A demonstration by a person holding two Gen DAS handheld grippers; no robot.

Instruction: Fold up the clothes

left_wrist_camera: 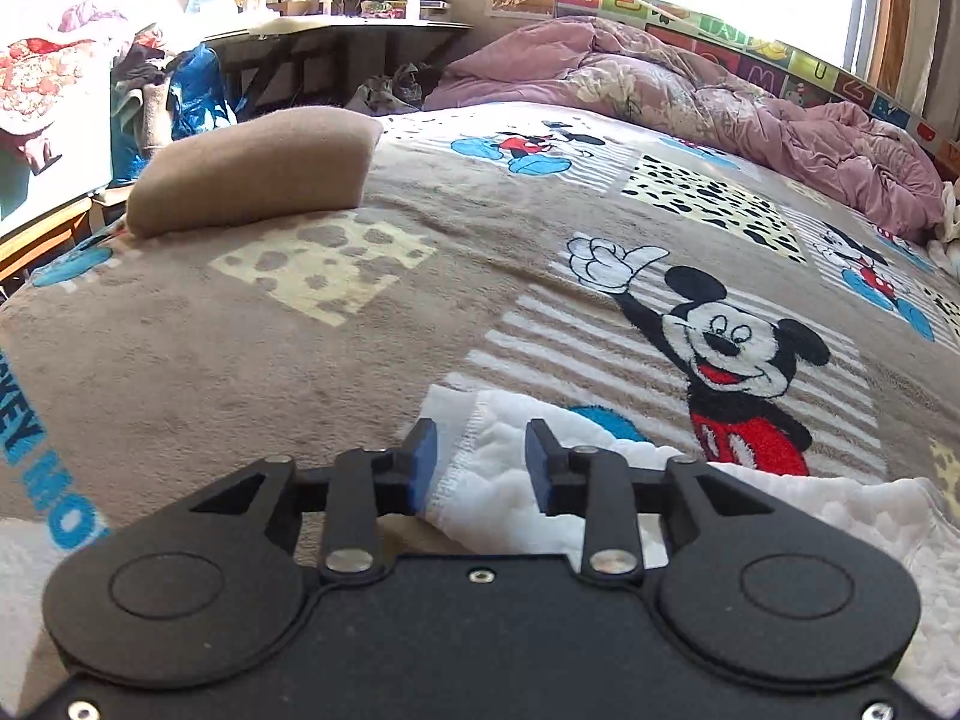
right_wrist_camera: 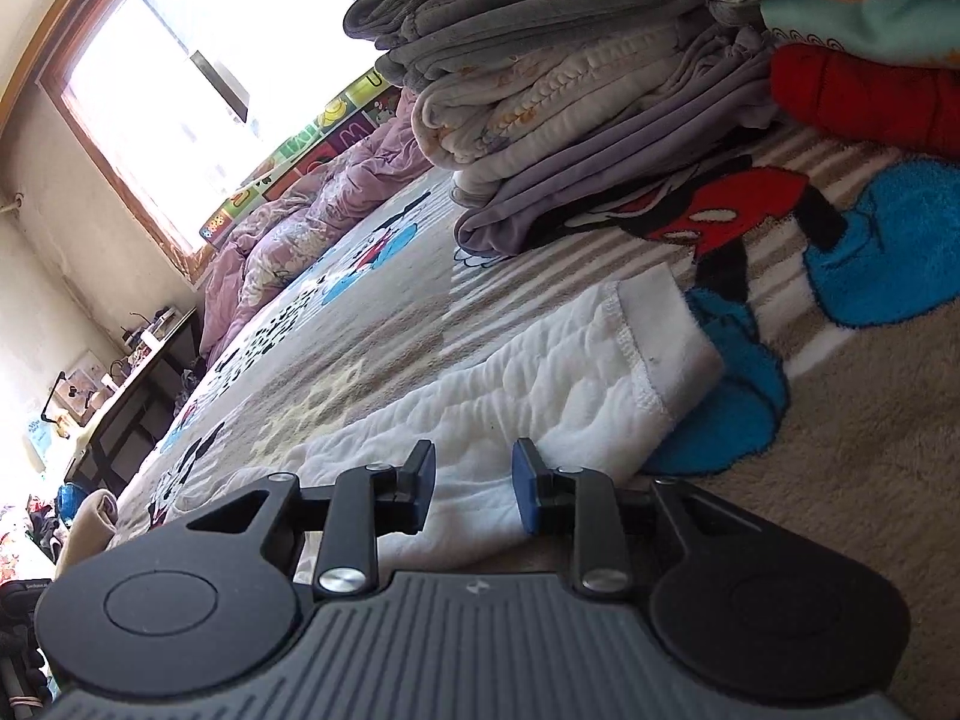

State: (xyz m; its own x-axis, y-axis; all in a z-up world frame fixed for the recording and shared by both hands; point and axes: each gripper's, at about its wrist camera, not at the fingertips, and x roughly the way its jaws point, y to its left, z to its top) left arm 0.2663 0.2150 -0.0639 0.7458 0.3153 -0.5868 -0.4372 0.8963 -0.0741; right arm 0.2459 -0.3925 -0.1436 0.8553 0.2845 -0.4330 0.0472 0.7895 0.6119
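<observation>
1. Blanket (left_wrist_camera: 300, 348), brown with cartoon mouse prints, covers the bed.
2. Quilt (left_wrist_camera: 690, 96), pink, lies bunched along the far edge under the window.
3. Stack (right_wrist_camera: 570, 78) of folded laundry sits on the blanket, beyond the cloth.
4. Cloth (right_wrist_camera: 540, 384), white and quilted, lies flat on the blanket with its hemmed end toward the stack.
5. Left gripper (left_wrist_camera: 482, 465): jaws parted, hemmed cloth edge between the pads, not pinched.
6. Right gripper (right_wrist_camera: 472, 486): jaws parted, low over the cloth, gripping nothing.

Quilted white cloth garment (right_wrist_camera: 558, 372), fuzzy fleece blanket (left_wrist_camera: 300, 348), matt black gripper (left_wrist_camera: 480, 462)
</observation>
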